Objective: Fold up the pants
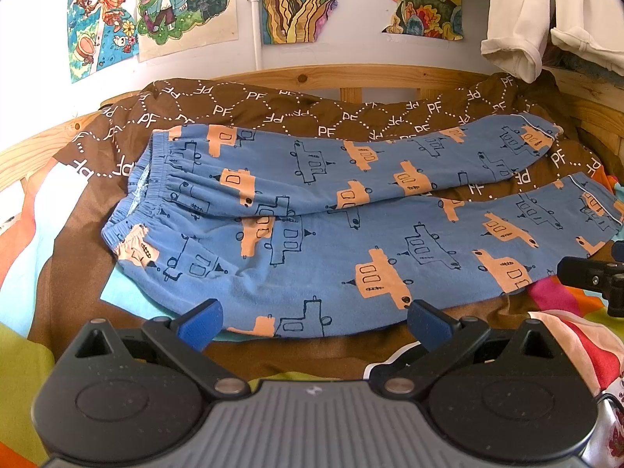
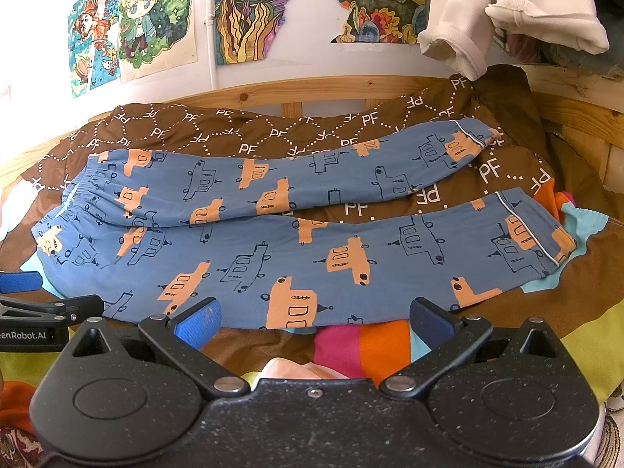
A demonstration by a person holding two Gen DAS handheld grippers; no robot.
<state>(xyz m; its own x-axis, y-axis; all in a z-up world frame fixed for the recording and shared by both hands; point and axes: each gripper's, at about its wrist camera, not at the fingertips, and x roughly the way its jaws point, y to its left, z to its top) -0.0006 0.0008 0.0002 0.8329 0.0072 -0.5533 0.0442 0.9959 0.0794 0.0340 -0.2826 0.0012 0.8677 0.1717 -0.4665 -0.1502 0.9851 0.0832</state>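
Note:
Blue pants [image 1: 319, 210] with orange and outlined car prints lie flat on the bed, waistband at the left, both legs running right and spread apart. The right wrist view shows the same pants [image 2: 296, 241], cuffs at the far right. My left gripper [image 1: 314, 321] hovers open at the near edge of the lower leg, close to the waist end, nothing between its blue pads. My right gripper [image 2: 314, 321] is open too, at the near edge of the lower leg toward the cuff. The left gripper's fingers [image 2: 23, 282] show at the left edge of the right wrist view.
A brown quilt [image 1: 249, 107] with white PF letters lies under and behind the pants. A wooden bed rail [image 1: 351, 74] runs along the back. White garments [image 1: 518, 19] hang at the upper right. Colourful bedding [image 2: 362, 345] lies in front of the pants.

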